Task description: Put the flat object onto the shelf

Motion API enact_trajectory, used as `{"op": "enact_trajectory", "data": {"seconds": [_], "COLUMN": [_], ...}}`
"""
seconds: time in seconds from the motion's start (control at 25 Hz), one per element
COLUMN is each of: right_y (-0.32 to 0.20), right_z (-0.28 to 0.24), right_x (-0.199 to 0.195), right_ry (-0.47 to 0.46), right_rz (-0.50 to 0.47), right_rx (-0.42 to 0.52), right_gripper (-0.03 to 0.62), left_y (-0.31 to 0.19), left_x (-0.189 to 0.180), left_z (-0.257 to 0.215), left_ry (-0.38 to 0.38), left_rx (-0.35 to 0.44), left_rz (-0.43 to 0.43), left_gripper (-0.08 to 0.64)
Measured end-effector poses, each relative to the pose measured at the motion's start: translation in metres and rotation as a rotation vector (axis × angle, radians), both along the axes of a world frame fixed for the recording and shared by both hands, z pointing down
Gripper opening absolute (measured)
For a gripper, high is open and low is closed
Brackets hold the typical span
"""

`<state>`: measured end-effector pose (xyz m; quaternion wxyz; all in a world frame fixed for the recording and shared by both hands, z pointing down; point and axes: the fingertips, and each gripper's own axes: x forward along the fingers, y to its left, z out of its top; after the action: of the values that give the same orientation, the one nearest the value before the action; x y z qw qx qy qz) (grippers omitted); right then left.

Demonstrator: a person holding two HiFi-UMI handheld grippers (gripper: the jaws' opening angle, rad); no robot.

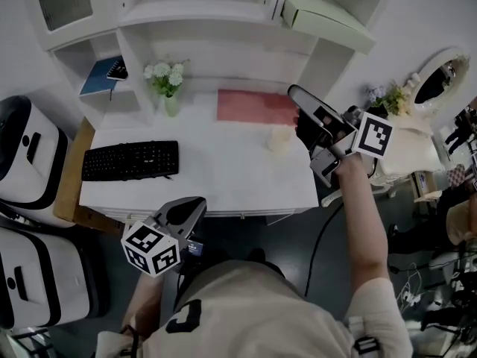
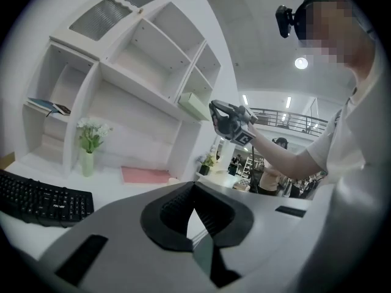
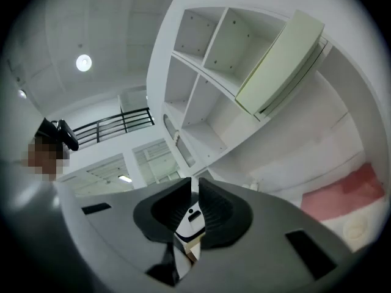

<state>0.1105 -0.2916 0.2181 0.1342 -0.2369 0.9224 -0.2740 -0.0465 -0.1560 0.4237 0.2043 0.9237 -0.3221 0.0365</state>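
The pale green flat object rests tilted on the upper right of the shelf, jutting past its front. Below it, over the surface, the right gripper has its fingers almost pressed together, nothing between. The left gripper, at the surface's near edge, is closed and empty.

The left gripper and right gripper are grey shells with black ribbed pads, white black-marked cubes behind them, and beyond those a pale short-sleeved shirt.
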Motion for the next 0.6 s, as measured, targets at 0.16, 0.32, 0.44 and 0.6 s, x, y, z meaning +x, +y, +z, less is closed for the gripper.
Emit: {"op": "enact_trajectory", "data": {"seconds": [0.16, 0.32, 0.44, 0.6], "right_y": [0.017, 0.028, 0.034, 0.041], "right_z": [0.024, 0.041, 0.044, 0.051], "right_x": [-0.024, -0.038, -0.045, -0.052], "right_ry": [0.118, 0.170, 0.176, 0.160], "right_rz": [-0.015, -0.049, -0.065, -0.089], "right_rx": [0.009, 0.013, 0.025, 0.012], "right_gripper": [0.035, 0.025, 0.023, 0.023], "left_y": [0.002, 0.004, 0.003, 0.007], "left_x": [-0.012, -0.014, -0.022, -0.028], "left_z": [0.002, -0.003, -0.003, 0.003], "left_ry": [0.001, 0.003, 0.012, 0.012], "left_rx": [-0.005, 0.017, 0.016, -0.009], "left_rz": [-0.019, -0.018, -0.035, -0.048], "left_gripper": [0.014, 0.014, 0.014, 0.014]}}
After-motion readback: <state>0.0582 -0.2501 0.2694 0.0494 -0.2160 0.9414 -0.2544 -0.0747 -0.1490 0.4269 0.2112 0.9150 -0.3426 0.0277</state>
